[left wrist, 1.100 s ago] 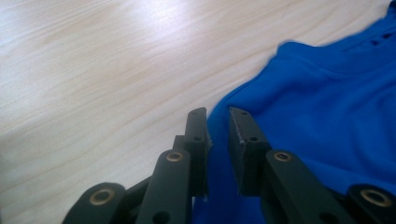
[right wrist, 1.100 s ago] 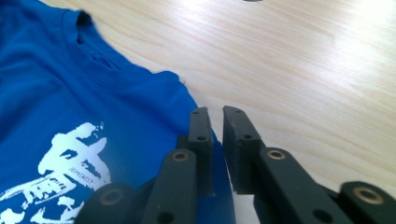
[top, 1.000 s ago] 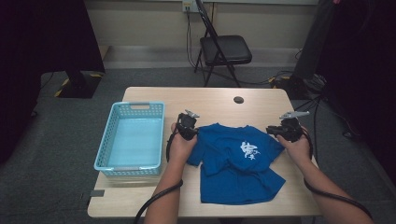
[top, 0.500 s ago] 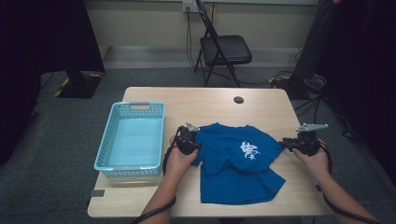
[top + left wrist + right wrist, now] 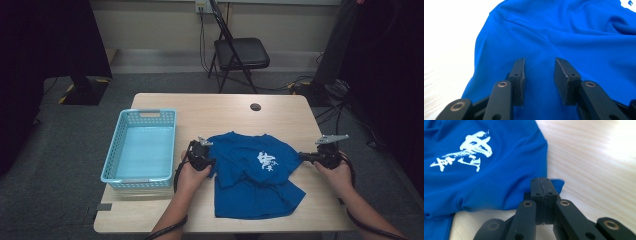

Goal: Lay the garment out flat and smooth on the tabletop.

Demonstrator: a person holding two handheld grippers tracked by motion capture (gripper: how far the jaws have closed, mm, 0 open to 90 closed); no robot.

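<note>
**Blue shirt pinched at one edge, straddled at the other**

The blue T-shirt (image 5: 255, 177) lies rumpled on the wooden table (image 5: 220, 112), white print up, right of the light-blue basket (image 5: 141, 147); the right gripper (image 5: 541, 185) has just pressed its jaws together on the shirt's edge; the left gripper (image 5: 539, 72) rests over the opposite side, jaws having just spread, cloth beneath them unpinched; a black folding chair (image 5: 240, 52) stands beyond the table.
</note>
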